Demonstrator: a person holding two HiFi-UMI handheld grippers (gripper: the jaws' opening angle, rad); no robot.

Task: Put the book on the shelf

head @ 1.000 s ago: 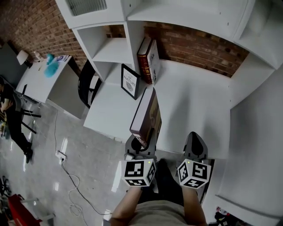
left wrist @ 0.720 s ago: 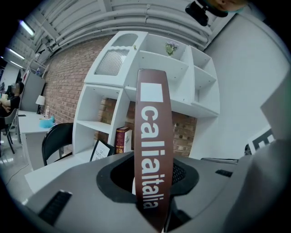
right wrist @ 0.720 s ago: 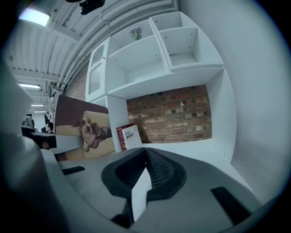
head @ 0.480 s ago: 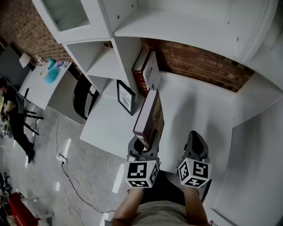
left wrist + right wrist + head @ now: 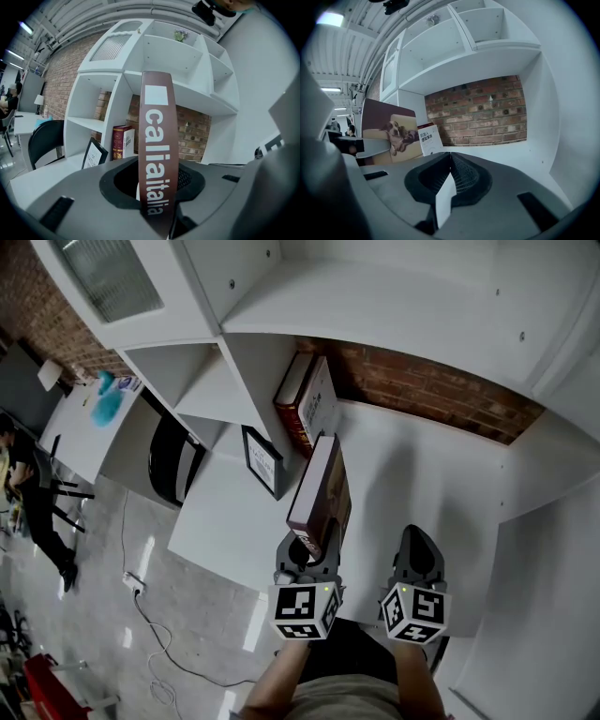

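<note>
The left tool clamps the book upright by its near end: a rigid, glossy brown hardcover, just short of the red shelved books. The right tool is closed and empty. Best keep it vertical and slide it flush beside those books on the smooth white shelf.

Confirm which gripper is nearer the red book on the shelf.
Left. The left gripper, clamped on the brown book, points toward the red book, with the held book's far end close to it. The right gripper, shut and empty, sits farther off to the right.
</note>
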